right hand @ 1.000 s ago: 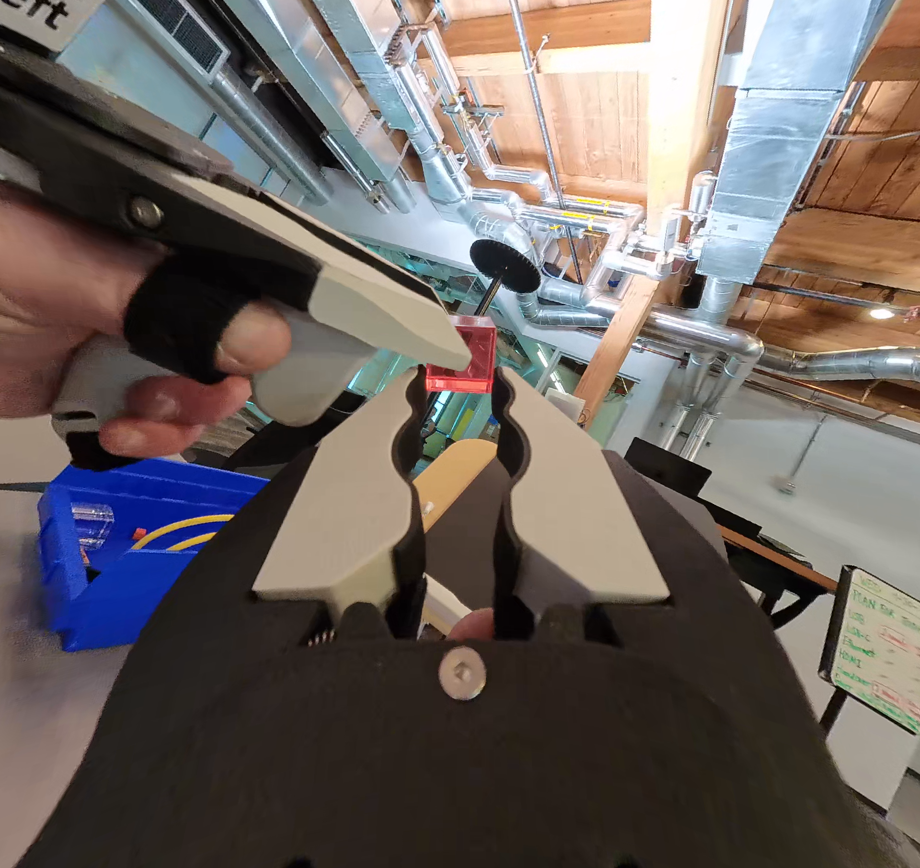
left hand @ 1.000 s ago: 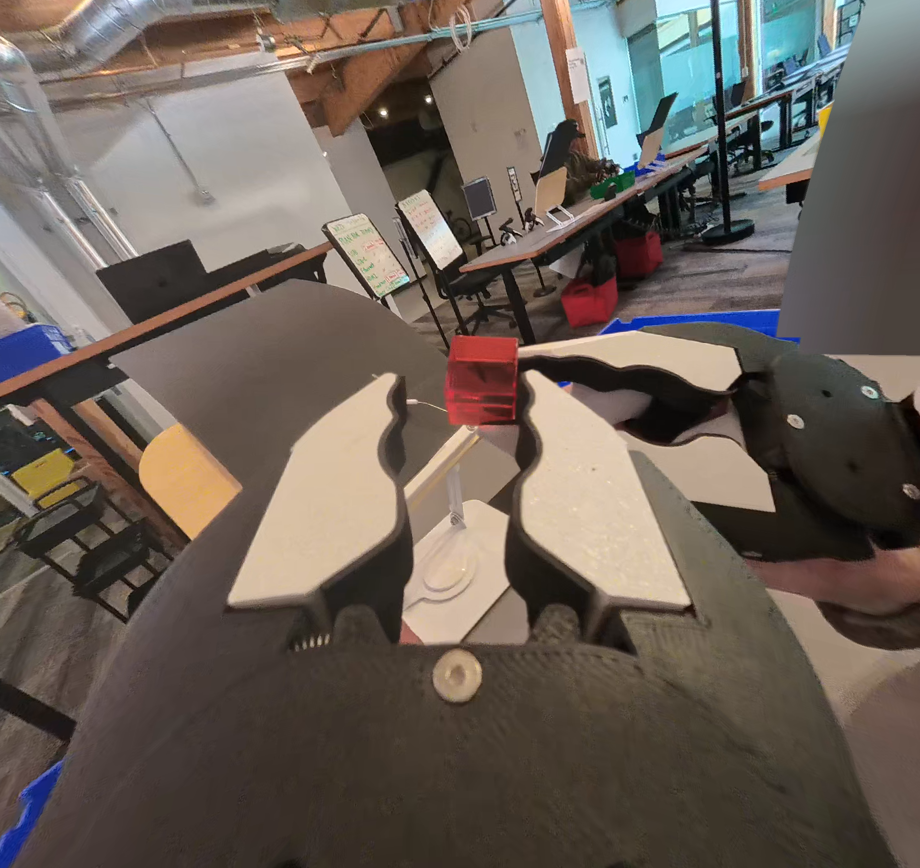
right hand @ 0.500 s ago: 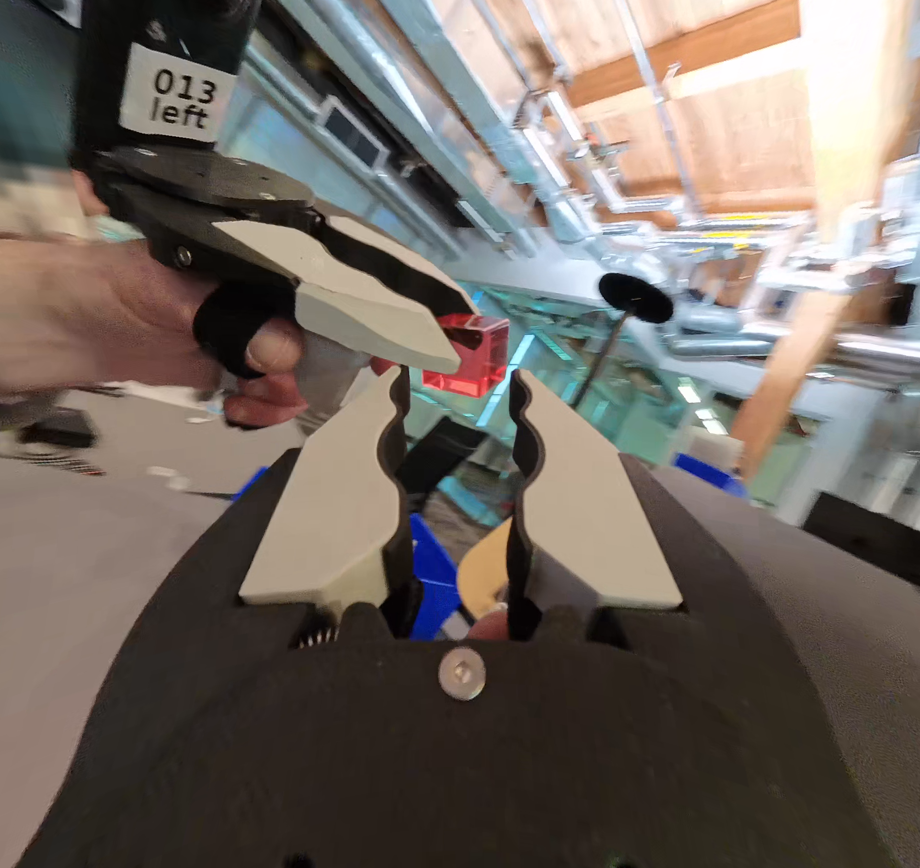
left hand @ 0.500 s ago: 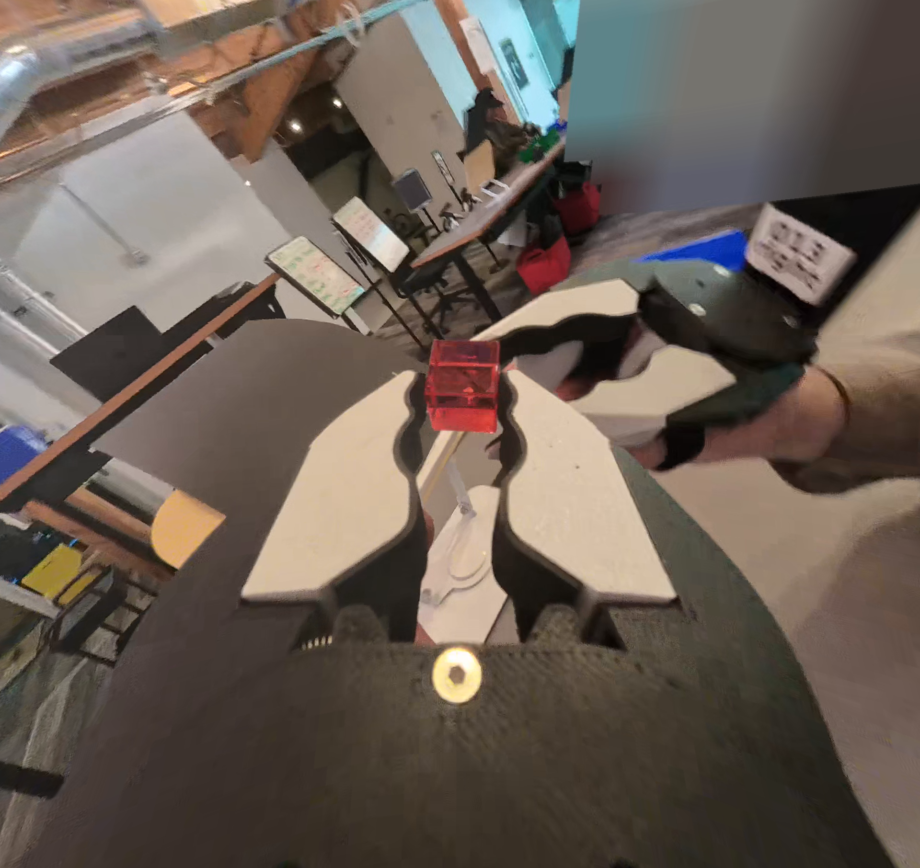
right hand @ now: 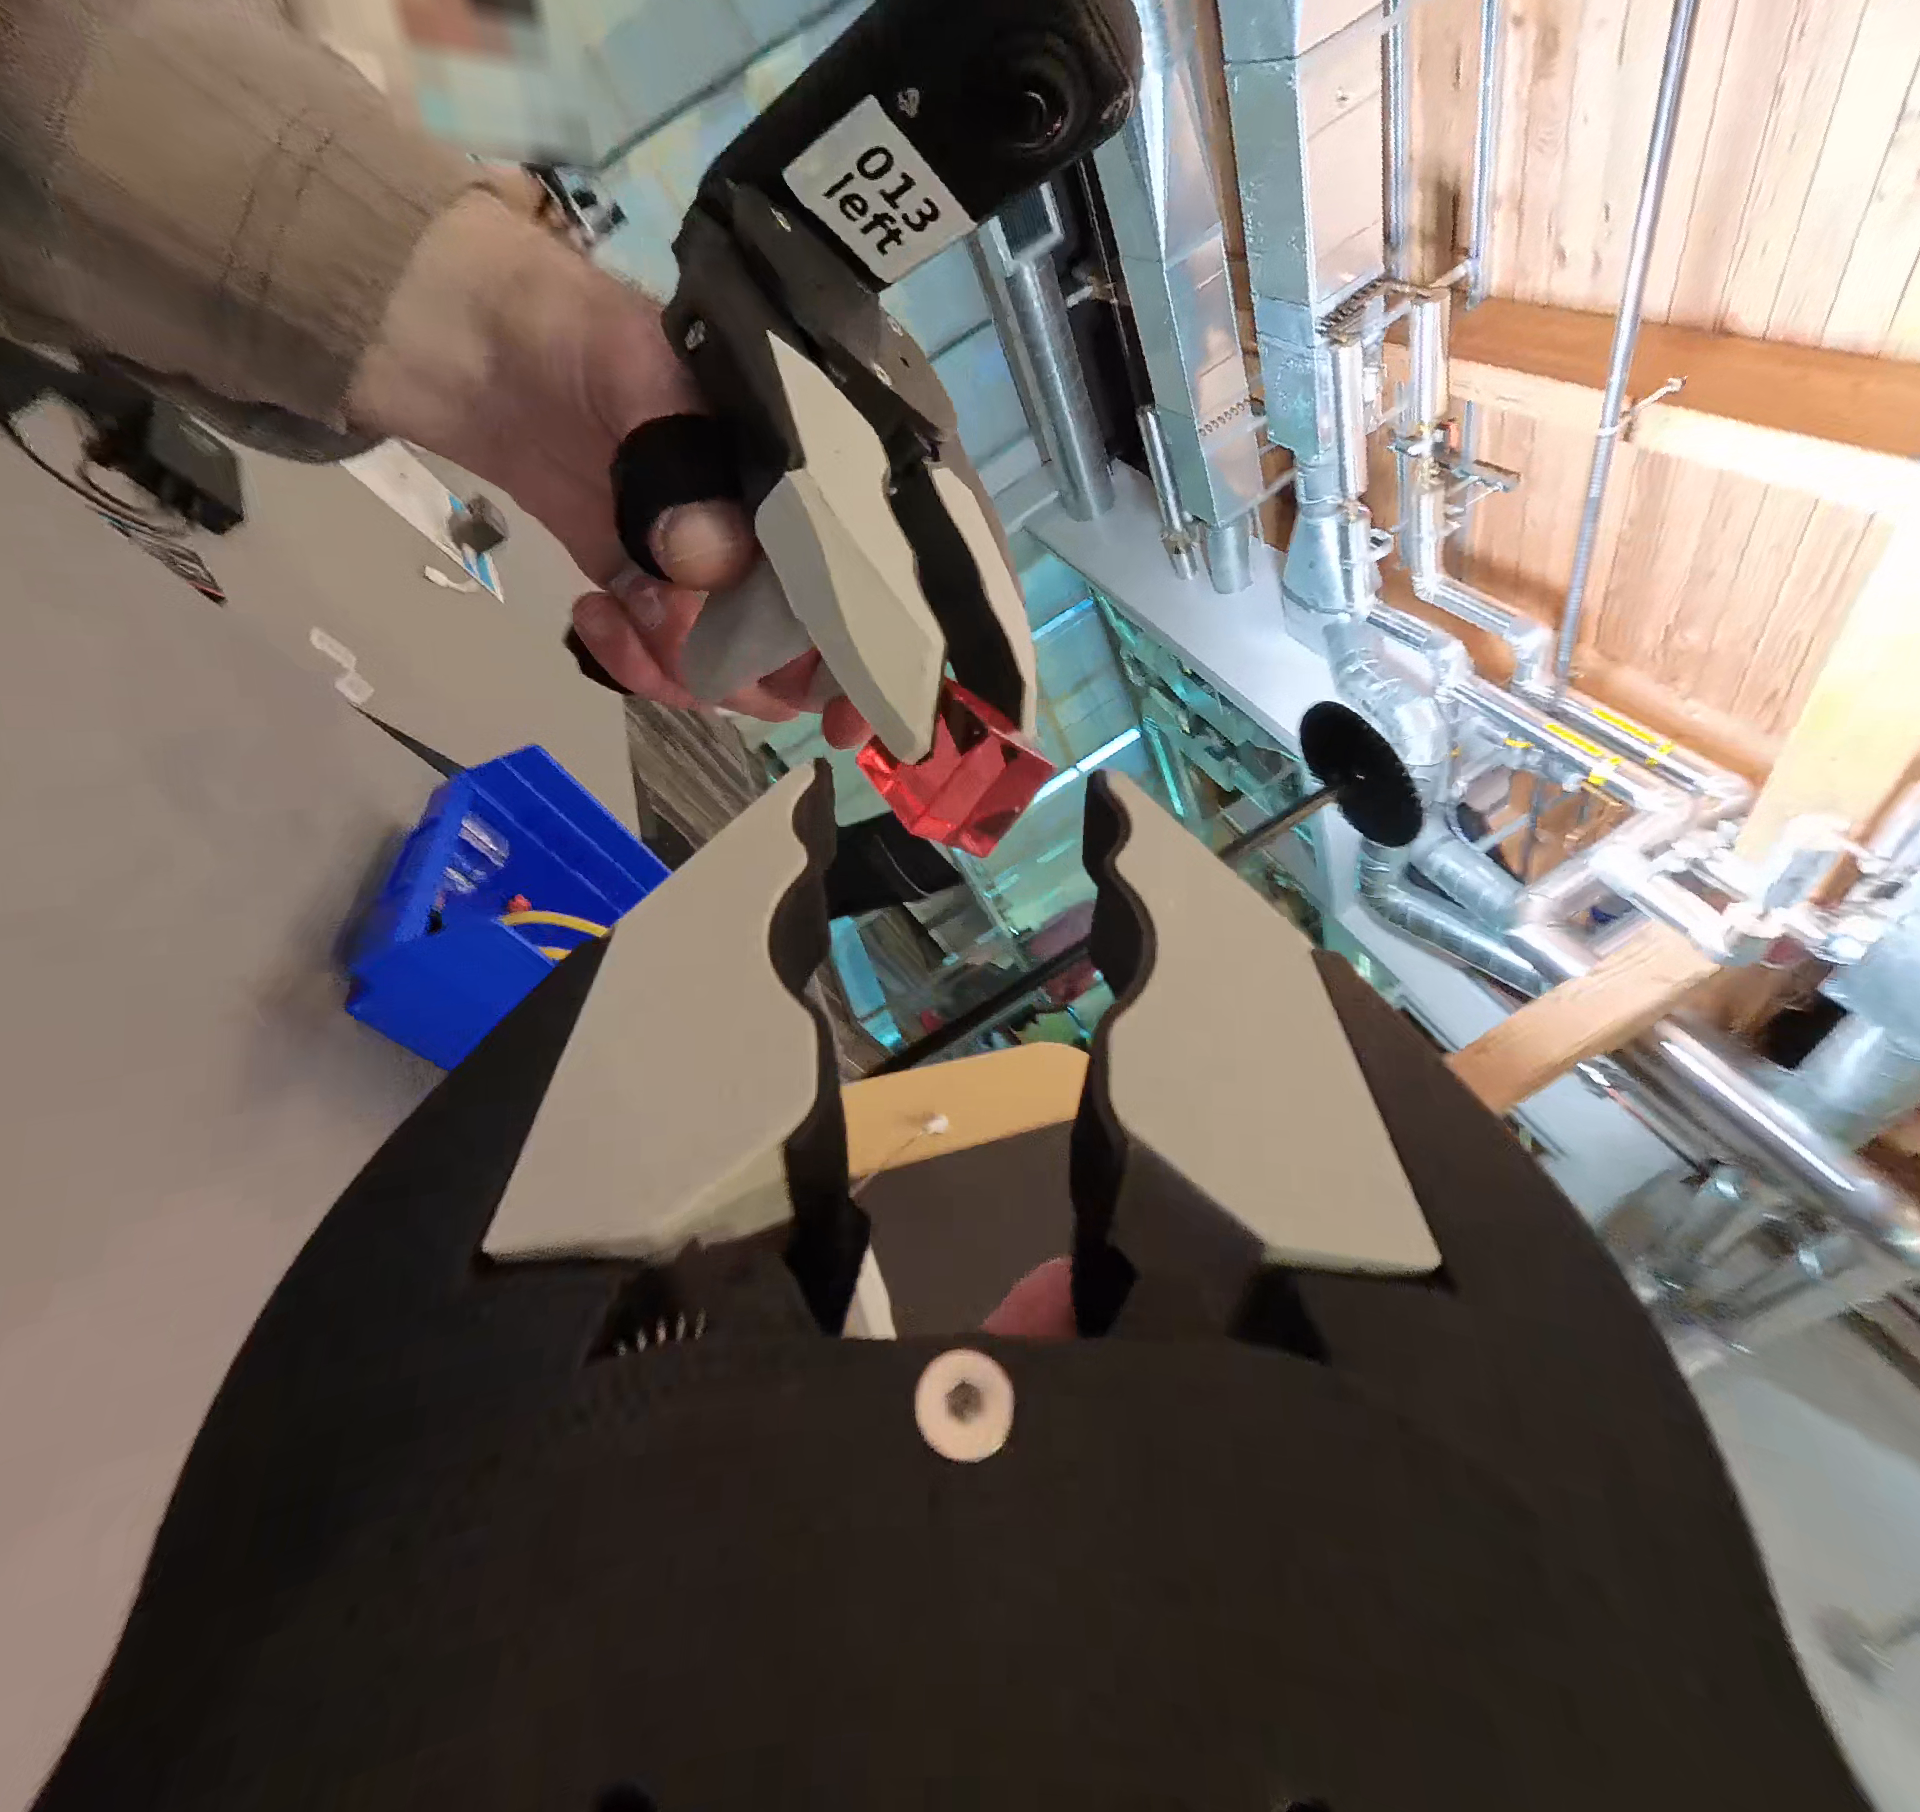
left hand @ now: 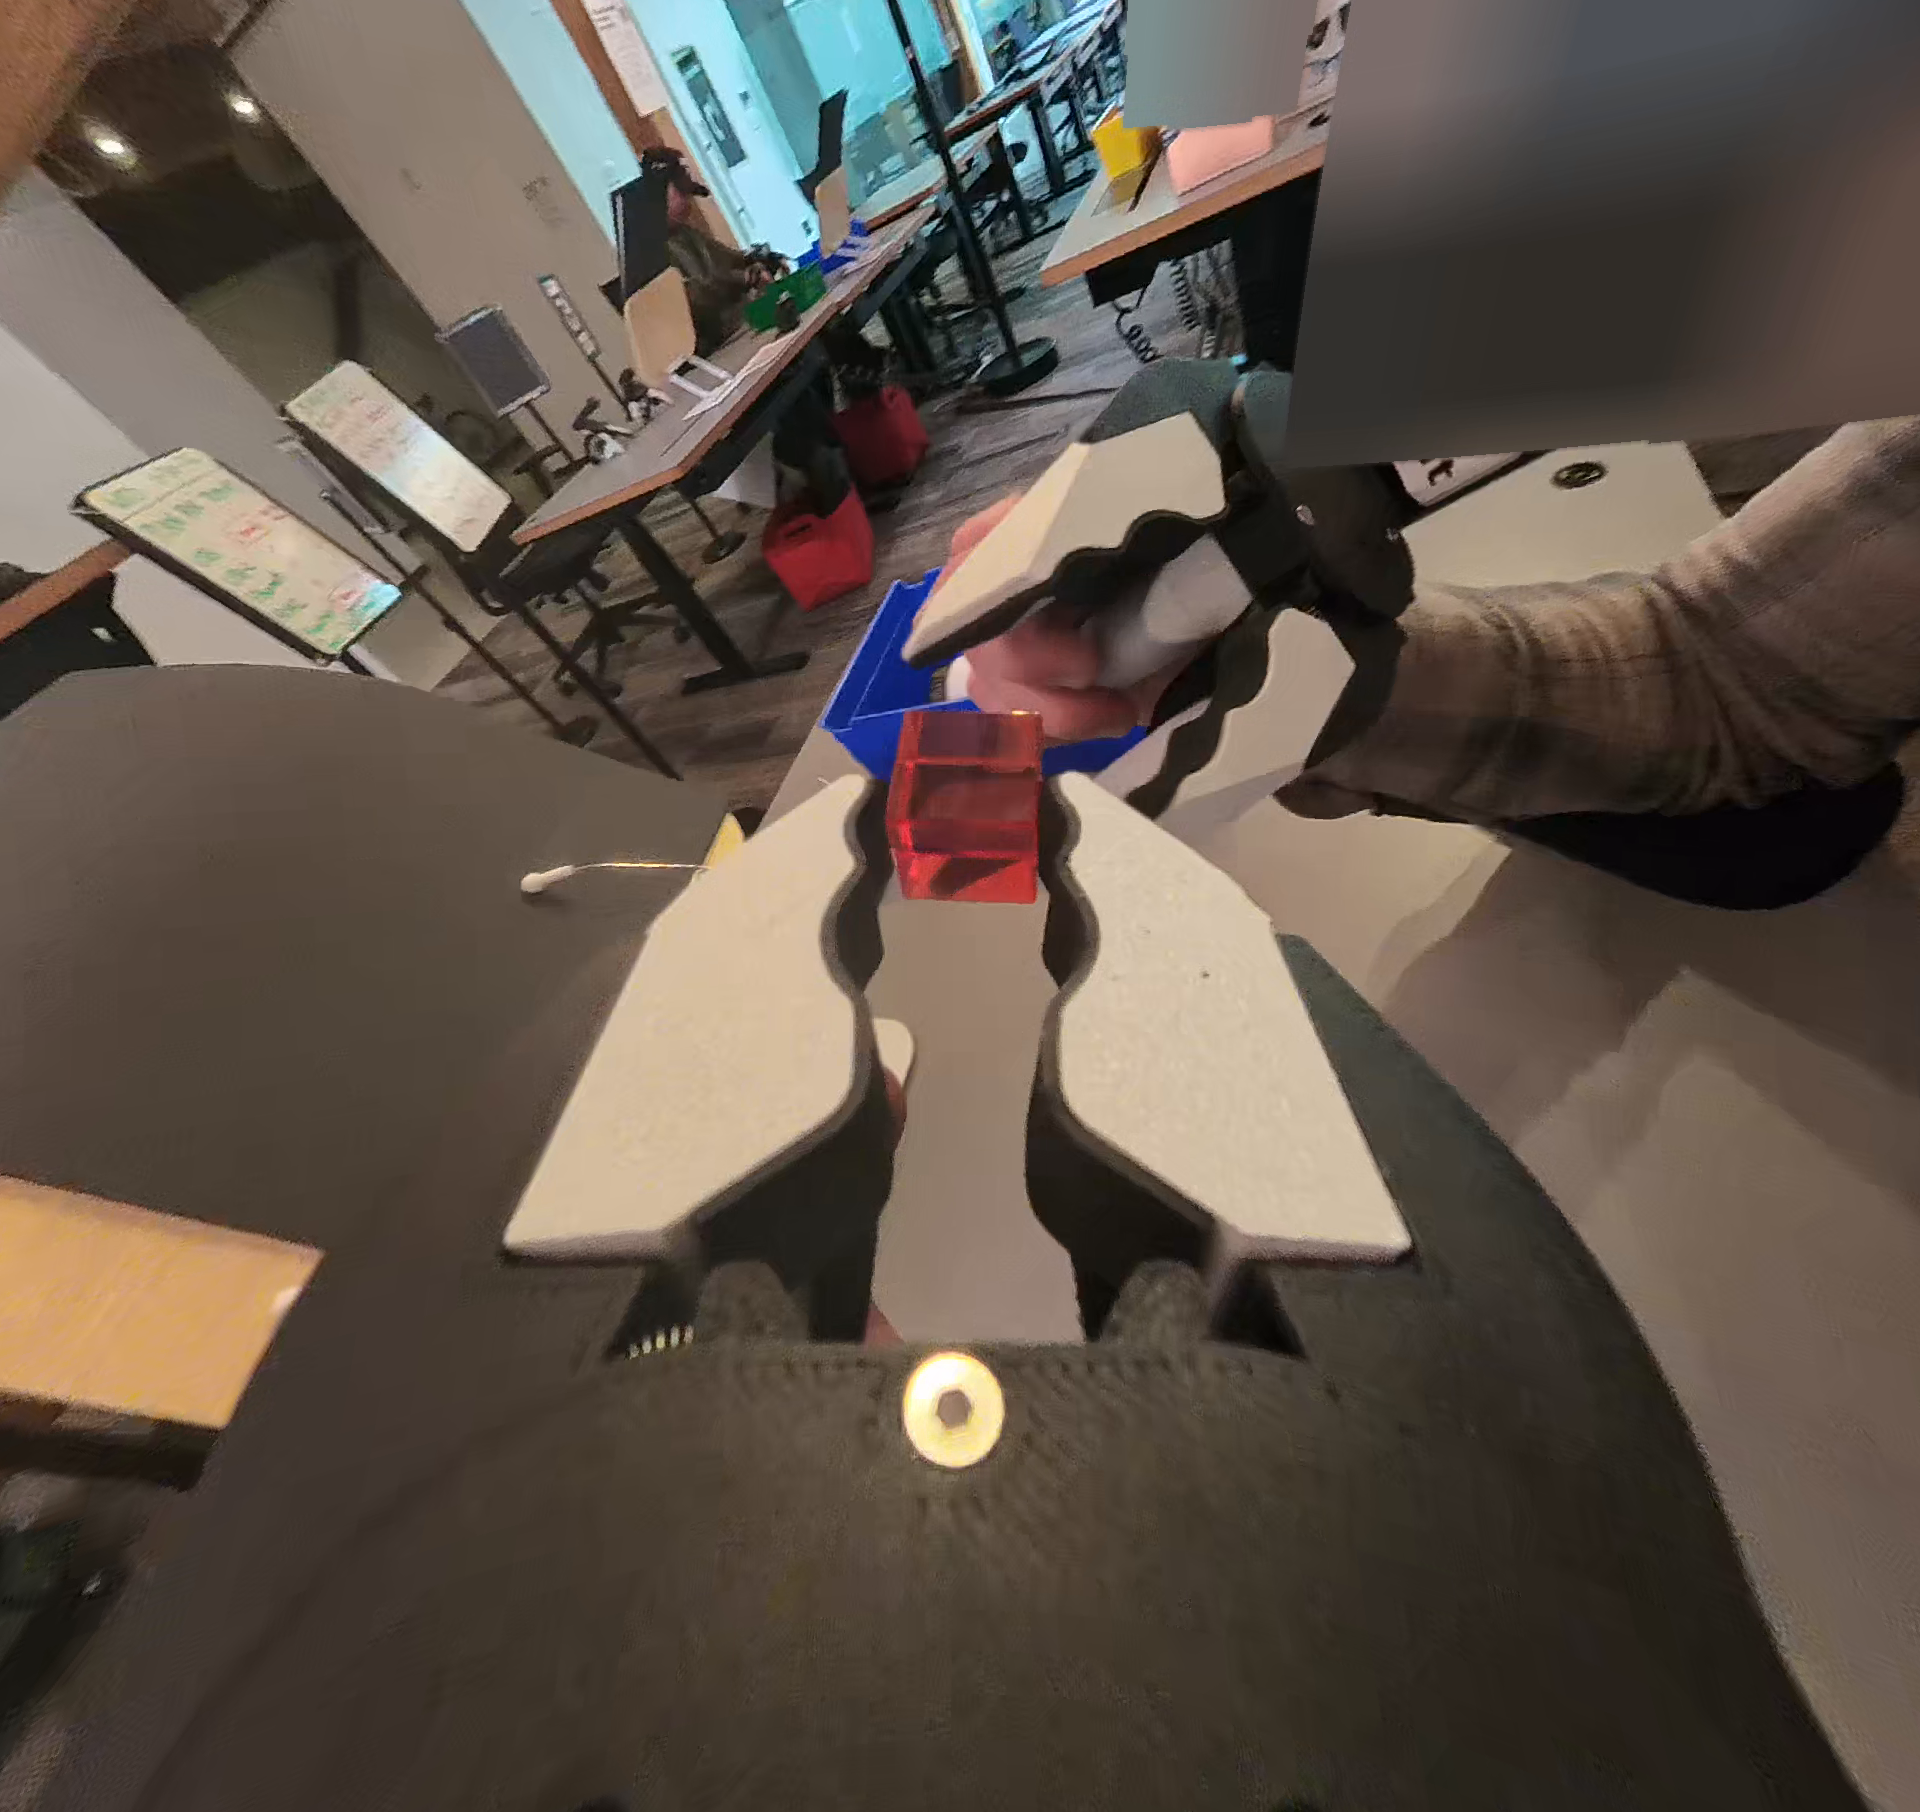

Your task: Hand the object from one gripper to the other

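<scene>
A clear red cube (left hand: pixel 964 812) sits pinched between the tips of my left gripper (left hand: pixel 961 798), which is shut on it. In the left wrist view my right gripper (left hand: pixel 1034 728) is just beyond the cube at the upper right, with its jaws wide apart and empty. In the right wrist view my right gripper (right hand: pixel 956 791) is open, and the cube (right hand: pixel 961 796) hangs just past its tips without touching them. The left gripper (right hand: pixel 971 723) holds the cube from above, gripped by a hand (right hand: pixel 540 432).
A blue bin (left hand: pixel 883 666) with small parts stands on the grey table (left hand: pixel 1610 1087) behind the cube; it also shows in the right wrist view (right hand: pixel 468 941). A dark chair back (left hand: pixel 312 879) is at the left. Desks and whiteboards stand farther off. My two grippers' fingertips are within a few centimetres of each other.
The left gripper has closed on the red cube. The right gripper has let go of it, opened wide and drawn back a little. Both grippers have tilted.
</scene>
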Tool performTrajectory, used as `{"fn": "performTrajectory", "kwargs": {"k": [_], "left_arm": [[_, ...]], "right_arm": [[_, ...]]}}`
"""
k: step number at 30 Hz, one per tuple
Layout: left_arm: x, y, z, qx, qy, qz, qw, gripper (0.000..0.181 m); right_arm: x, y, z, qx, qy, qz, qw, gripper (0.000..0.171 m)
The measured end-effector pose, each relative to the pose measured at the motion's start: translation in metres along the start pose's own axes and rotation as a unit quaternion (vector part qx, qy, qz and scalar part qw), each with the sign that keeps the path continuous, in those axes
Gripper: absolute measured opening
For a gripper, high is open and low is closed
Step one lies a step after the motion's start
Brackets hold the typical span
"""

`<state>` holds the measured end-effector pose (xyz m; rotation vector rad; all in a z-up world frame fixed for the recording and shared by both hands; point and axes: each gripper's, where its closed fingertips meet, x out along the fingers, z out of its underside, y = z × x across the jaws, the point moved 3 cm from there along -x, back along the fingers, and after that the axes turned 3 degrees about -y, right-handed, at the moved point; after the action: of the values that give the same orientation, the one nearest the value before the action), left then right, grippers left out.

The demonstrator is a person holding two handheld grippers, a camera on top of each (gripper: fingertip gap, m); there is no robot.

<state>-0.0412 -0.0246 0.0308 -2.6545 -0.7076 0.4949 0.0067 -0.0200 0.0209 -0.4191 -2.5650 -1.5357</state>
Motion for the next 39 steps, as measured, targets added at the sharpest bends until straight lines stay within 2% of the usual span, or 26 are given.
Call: {"fn": "performTrajectory", "kwargs": {"k": [4,10,20,26,30,39], "left_arm": [[0.003,0.003,-0.001,-0.027,0.020,0.027,0.999,0.028],[0.008,0.000,0.000,-0.073,0.059,0.035,0.995,0.027],[0.010,0.001,0.004,-0.095,0.078,0.037,0.992,0.027],[0.012,0.006,0.003,-0.083,0.076,0.043,0.993,0.027],[0.016,0.007,0.004,-0.082,0.080,0.037,0.993,0.027],[0.015,0.007,0.001,-0.084,0.102,0.032,0.991,0.027]], "right_arm": [[0.002,0.001,0.002,-0.063,-0.030,0.030,0.997,0.042],[0.007,0.000,0.003,-0.092,-0.051,0.055,0.993,0.044],[0.012,-0.003,0.004,-0.078,-0.059,0.058,0.993,0.037],[0.012,-0.002,0.004,-0.052,-0.062,0.049,0.995,0.048],[0.013,-0.004,0.007,-0.053,-0.070,0.040,0.995,0.042],[0.013,-0.001,0.005,-0.031,-0.065,0.044,0.996,0.042]]}}
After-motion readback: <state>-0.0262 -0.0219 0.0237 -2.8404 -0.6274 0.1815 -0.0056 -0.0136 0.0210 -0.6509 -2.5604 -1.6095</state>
